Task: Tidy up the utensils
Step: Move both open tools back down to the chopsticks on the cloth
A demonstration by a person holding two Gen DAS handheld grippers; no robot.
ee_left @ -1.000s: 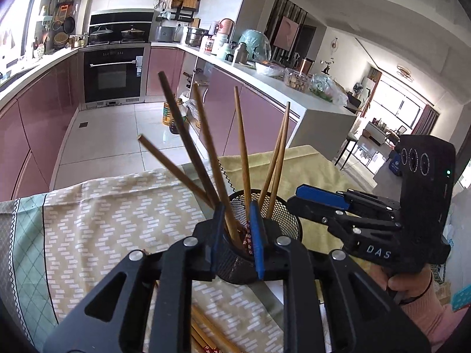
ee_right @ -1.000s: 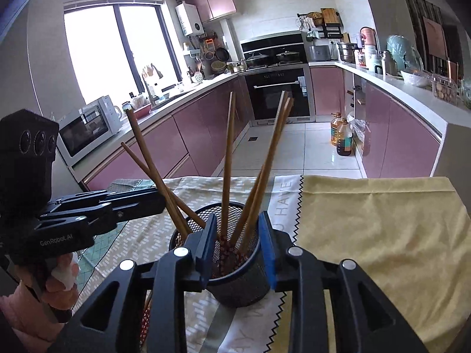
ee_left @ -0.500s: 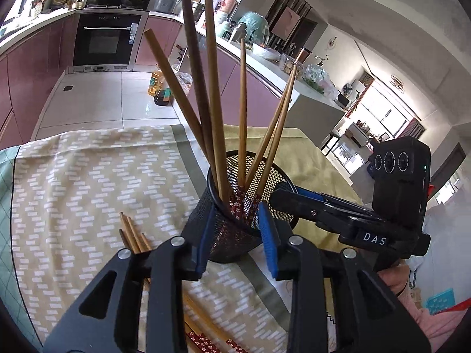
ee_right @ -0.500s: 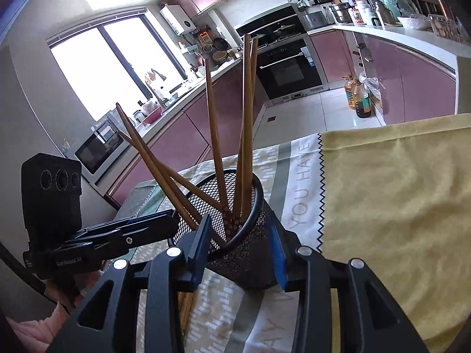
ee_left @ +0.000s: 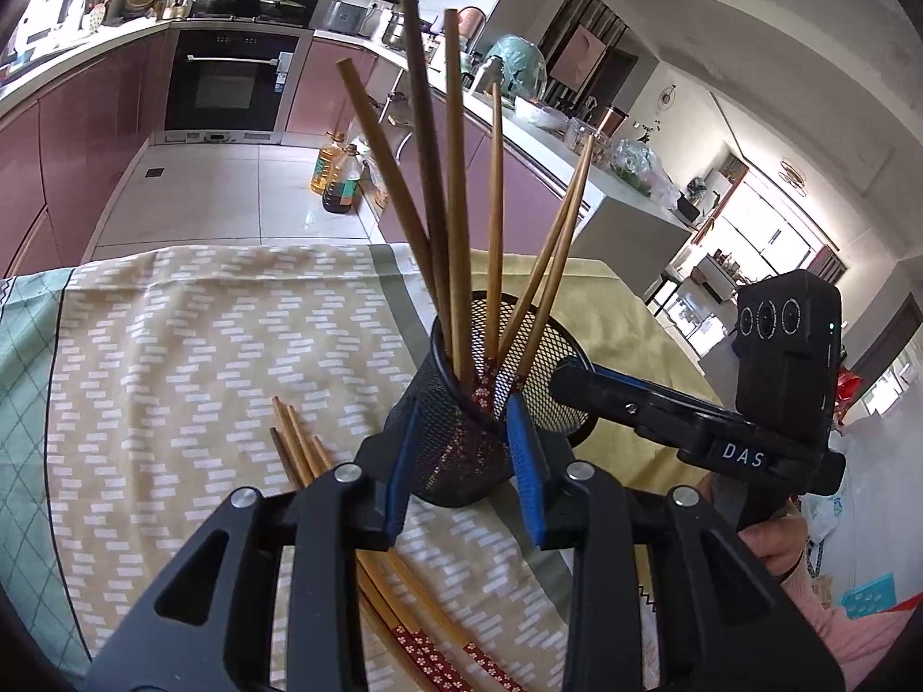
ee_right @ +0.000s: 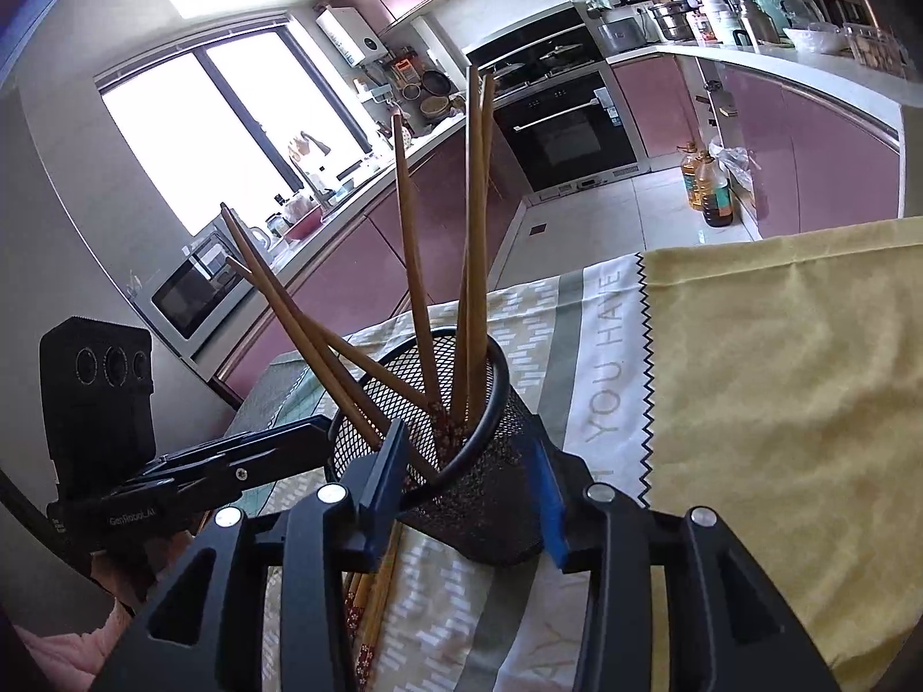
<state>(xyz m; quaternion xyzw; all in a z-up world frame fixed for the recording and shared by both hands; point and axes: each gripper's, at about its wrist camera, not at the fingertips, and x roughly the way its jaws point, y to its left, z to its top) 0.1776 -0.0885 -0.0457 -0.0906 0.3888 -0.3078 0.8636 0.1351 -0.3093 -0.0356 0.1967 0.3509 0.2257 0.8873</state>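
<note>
A black mesh cup (ee_left: 461,450) stands on the patterned tablecloth (ee_left: 173,346) with several wooden chopsticks (ee_left: 456,202) leaning in it. A few loose chopsticks (ee_left: 300,444) lie on the cloth beside it. My left gripper (ee_left: 462,403) is open. The cup stands just beyond its blue pads (ee_left: 398,473), which do not press it. My right gripper (ee_right: 466,429) comes at the same cup (ee_right: 479,496) from the other side. Its jaws are opening and nothing is pinched between them. Each gripper shows in the other's view, tips by the rim: the right gripper (ee_left: 562,375) and the left gripper (ee_right: 311,432).
A yellow cloth (ee_right: 779,375) covers the table to the right of the patterned one. Hands in pink sleeves (ee_left: 773,542) hold the grippers. Beyond the table's far edge lie the kitchen floor, oil bottles (ee_left: 337,179), purple cabinets and an oven.
The left pads, earlier pinched on chopsticks above the cup, have let go and spread. The right jaws have widened too. Both grippers have sunk toward the cup.
</note>
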